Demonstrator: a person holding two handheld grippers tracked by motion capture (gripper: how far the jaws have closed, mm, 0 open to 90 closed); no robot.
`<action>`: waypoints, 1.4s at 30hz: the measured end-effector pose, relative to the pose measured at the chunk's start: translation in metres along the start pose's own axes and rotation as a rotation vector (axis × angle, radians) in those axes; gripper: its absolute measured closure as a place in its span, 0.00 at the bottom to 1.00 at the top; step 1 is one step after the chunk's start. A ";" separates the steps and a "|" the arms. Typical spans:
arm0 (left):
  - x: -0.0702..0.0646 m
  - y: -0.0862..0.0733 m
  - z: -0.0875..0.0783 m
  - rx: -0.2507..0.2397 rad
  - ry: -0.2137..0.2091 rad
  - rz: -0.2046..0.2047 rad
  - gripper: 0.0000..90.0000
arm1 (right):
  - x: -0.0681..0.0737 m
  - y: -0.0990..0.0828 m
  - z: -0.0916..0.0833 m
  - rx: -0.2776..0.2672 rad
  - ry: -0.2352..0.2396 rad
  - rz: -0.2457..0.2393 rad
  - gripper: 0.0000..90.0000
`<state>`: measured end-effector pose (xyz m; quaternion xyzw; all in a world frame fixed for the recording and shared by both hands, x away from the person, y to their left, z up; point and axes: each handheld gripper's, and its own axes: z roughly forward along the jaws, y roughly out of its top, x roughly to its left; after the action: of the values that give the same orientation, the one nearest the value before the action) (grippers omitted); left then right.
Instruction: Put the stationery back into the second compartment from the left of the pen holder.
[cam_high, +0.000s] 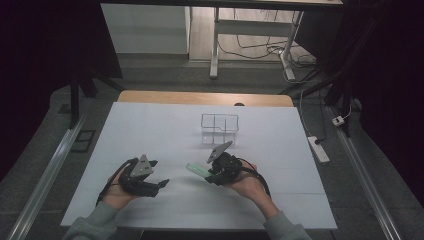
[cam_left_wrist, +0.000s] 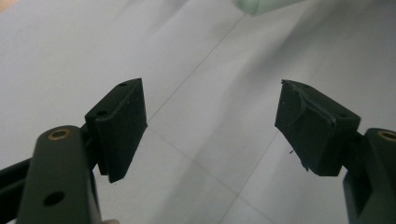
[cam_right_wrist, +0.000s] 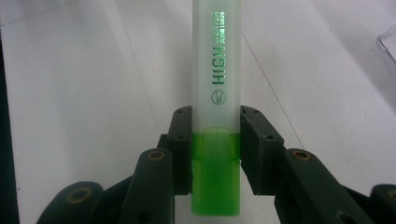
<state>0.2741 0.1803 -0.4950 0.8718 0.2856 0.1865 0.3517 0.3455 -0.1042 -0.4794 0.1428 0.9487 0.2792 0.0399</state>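
The right gripper's (cam_right_wrist: 215, 140) fingers (cam_right_wrist: 183, 149) are clenched on a green highlighter (cam_right_wrist: 216, 84), pressing it from both sides just where the bright green cap meets the pale, frosted barrel. In the right gripper view the barrel runs straight away from the fingers, with green lettering along it, and the cap end points back toward the hand. From the high view the right gripper (cam_high: 207, 175) sits a little right of the middle of the bench (cam_high: 150, 125), toward its near edge, and the highlighter (cam_high: 196, 170) sticks out to the left, lifted slightly off the white surface.

The left gripper's (cam_left_wrist: 212, 126) fingers (cam_left_wrist: 122, 126) are released, standing wide apart with nothing between them and bare bench beneath. In the high view the left gripper (cam_high: 159, 185) is near the bench's near-left part, its fingers aimed toward the highlighter's tip but apart from it.

A clear tray (cam_high: 220, 129) with compartments stands toward the far edge, beyond the right gripper.
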 end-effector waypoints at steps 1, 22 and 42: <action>-0.001 0.002 0.001 0.005 -0.004 0.010 0.28 | 0.001 0.000 0.000 0.001 0.002 0.002 0.75; -0.018 0.036 0.022 0.114 -0.090 0.171 0.29 | 0.010 0.005 0.011 0.066 0.038 -0.087 0.75; -0.035 0.066 0.053 0.207 -0.209 0.327 0.33 | 0.019 0.007 0.016 0.093 0.083 -0.159 0.75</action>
<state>0.2995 0.0927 -0.4878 0.9525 0.1199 0.1192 0.2533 0.3319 -0.0844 -0.4889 0.0570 0.9698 0.2366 0.0160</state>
